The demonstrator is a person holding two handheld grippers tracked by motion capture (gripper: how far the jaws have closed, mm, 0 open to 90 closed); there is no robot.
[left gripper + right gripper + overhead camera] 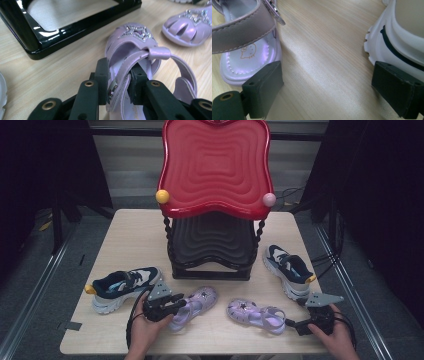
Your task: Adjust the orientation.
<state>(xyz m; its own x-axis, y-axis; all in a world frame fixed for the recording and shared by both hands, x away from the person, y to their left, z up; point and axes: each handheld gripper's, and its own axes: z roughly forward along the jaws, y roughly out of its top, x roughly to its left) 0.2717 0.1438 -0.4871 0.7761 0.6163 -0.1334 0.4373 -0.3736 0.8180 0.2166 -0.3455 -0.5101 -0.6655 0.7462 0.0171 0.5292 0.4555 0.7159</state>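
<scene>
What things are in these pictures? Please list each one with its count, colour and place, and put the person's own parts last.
rack: 1, red upper tray over black lower tray, back centre of table
balls: 2, yellow and pink, at red tray's front corners
sneakers: 2, navy and white, one front left, one right
sandals: 2, lilac with star, front centre; left sandal, right sandal
table: 1, light wood
hands: 2, bottom edge; left, right
left hand-held gripper: black, shut on left sandal's strap
right hand-held gripper: black, open, between right sandal and sneaker
</scene>
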